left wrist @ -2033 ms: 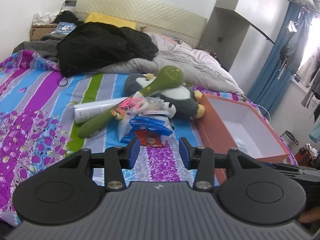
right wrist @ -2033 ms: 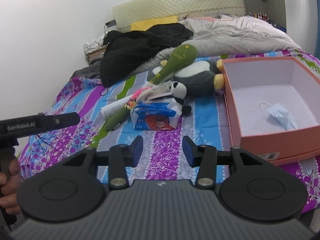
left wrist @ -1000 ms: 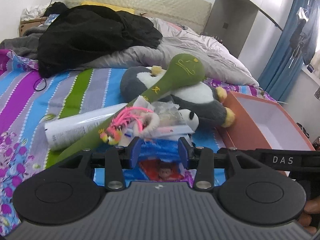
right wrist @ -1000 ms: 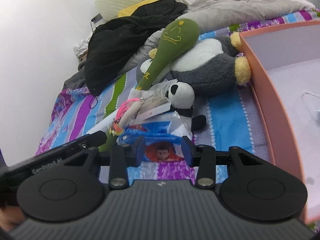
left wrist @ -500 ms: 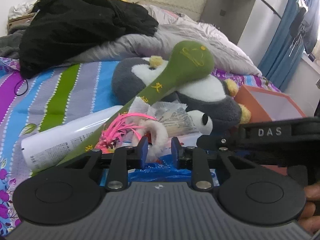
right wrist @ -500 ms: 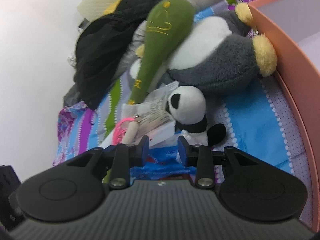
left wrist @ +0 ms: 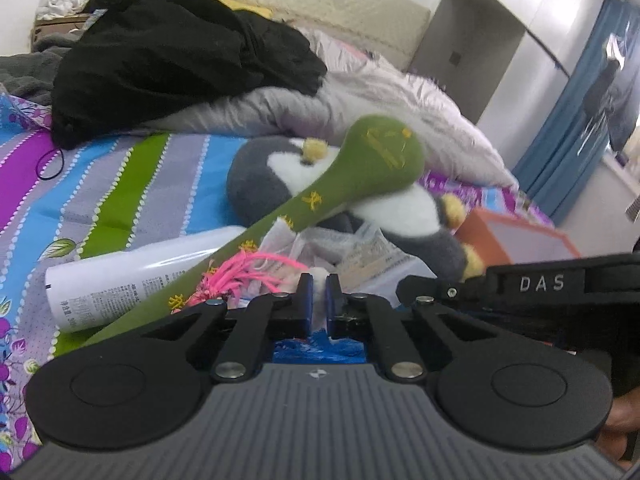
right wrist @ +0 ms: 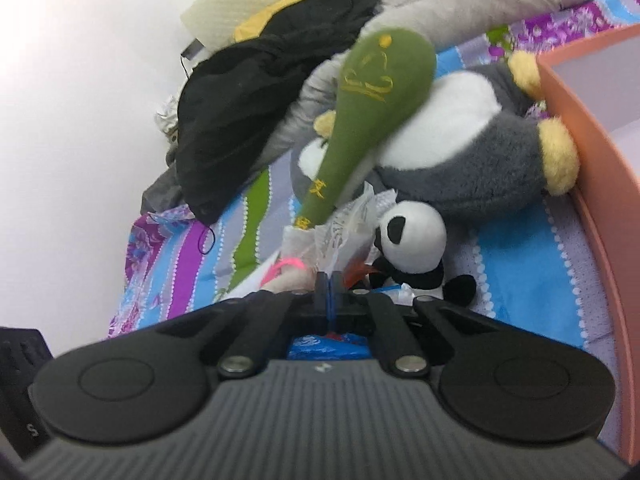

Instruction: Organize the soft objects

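A pile of soft things lies on the striped bedspread: a long green plush club (left wrist: 352, 184) (right wrist: 360, 120) across a grey and white penguin plush (left wrist: 404, 212) (right wrist: 472, 160), a small panda plush (right wrist: 416, 248), a white fluffy toy with pink strands (left wrist: 244, 272) (right wrist: 284, 276), and a blue plastic packet (left wrist: 320, 346) (right wrist: 328, 346). My left gripper (left wrist: 317, 284) is shut on the white fluffy toy. My right gripper (right wrist: 330, 280) is shut on the blue packet's thin edge. The packet's body is hidden under both grippers.
An open orange box (left wrist: 516, 236) (right wrist: 592, 128) stands to the right of the pile. A white spray can (left wrist: 136, 276) lies at the left under the club. A black jacket (left wrist: 176, 52) and a grey duvet (left wrist: 380, 96) lie behind. The right gripper's handle (left wrist: 540, 284) crosses the left wrist view.
Both grippers moved in low onto the pile and closed: the left on the white fluffy toy, the right on the blue packet's edge. The green club shifted slightly.
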Demonstrator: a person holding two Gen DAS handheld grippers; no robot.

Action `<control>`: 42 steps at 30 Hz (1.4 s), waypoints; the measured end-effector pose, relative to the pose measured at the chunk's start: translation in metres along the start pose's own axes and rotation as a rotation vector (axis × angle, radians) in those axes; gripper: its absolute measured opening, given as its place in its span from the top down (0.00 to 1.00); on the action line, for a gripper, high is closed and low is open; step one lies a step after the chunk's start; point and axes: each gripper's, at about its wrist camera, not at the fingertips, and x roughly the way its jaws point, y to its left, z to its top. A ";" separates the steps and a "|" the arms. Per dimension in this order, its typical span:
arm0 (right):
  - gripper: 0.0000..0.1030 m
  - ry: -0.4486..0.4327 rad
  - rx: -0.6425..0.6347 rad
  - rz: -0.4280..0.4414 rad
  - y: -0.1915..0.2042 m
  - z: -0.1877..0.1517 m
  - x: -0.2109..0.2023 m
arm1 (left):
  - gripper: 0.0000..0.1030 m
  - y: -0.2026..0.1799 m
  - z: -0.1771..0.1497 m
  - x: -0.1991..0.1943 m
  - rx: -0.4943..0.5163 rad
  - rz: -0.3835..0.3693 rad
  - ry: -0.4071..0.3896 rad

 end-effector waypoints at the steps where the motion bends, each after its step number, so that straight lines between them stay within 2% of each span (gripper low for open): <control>1: 0.96 -0.007 -0.004 0.002 0.002 -0.001 -0.006 | 0.93 -0.001 0.001 -0.006 -0.005 -0.006 -0.009; 9: 0.96 -0.030 -0.036 0.004 0.013 -0.020 -0.046 | 0.93 -0.013 -0.014 -0.053 -0.026 -0.025 -0.037; 18: 0.96 0.019 -0.018 -0.011 0.002 -0.071 -0.076 | 0.93 -0.007 -0.069 -0.098 -0.086 -0.015 0.014; 22: 0.96 0.069 0.002 -0.019 -0.010 -0.099 -0.079 | 0.93 0.004 -0.098 -0.106 -0.107 0.001 0.065; 27: 0.96 0.122 0.009 -0.072 -0.024 -0.130 -0.084 | 0.93 0.014 -0.126 -0.107 -0.135 0.015 0.125; 31: 0.96 0.143 0.009 -0.112 -0.033 -0.150 -0.095 | 0.92 0.018 -0.139 -0.109 -0.163 0.009 0.161; 39: 0.94 0.156 -0.003 -0.226 -0.055 -0.173 -0.111 | 0.92 0.014 -0.155 -0.110 -0.142 0.044 0.240; 42: 0.93 0.149 -0.012 -0.238 -0.055 -0.173 -0.115 | 0.83 0.014 -0.160 -0.110 -0.140 0.057 0.259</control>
